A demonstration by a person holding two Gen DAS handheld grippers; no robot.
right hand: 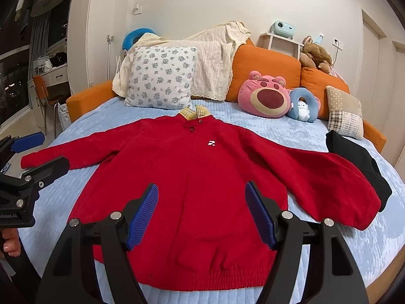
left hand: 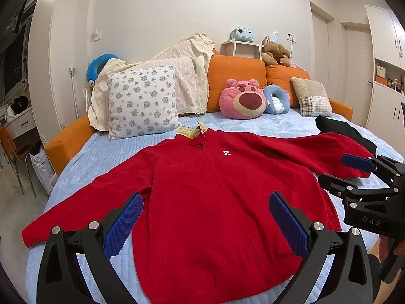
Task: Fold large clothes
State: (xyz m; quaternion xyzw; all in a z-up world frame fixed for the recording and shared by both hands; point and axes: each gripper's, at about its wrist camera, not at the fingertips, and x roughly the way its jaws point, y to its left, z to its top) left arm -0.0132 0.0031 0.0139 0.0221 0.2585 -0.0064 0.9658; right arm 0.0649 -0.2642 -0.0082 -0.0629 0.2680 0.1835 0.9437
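left tool: nearest the lens, its blue pads stood wide apart with nothing between them, hovering over the lower half of the red jacket.
right tool: also wide and empty, poised above the jacket's hem end.
jacket place: it lay flat on the blue bed cover, just beyond and below both tools, front up, both sleeves spread out to the sides.
progress: by my reading nothing was folded yet; sleeves, sides and the lengthwise fold all remained.
dark garment: it sat beyond the sleeve cuff to the right tool's right; whether it touched the cuff was unclear.
hidden: the hem's near edge was covered by the tool arms, and the jacket's back could not be seen.
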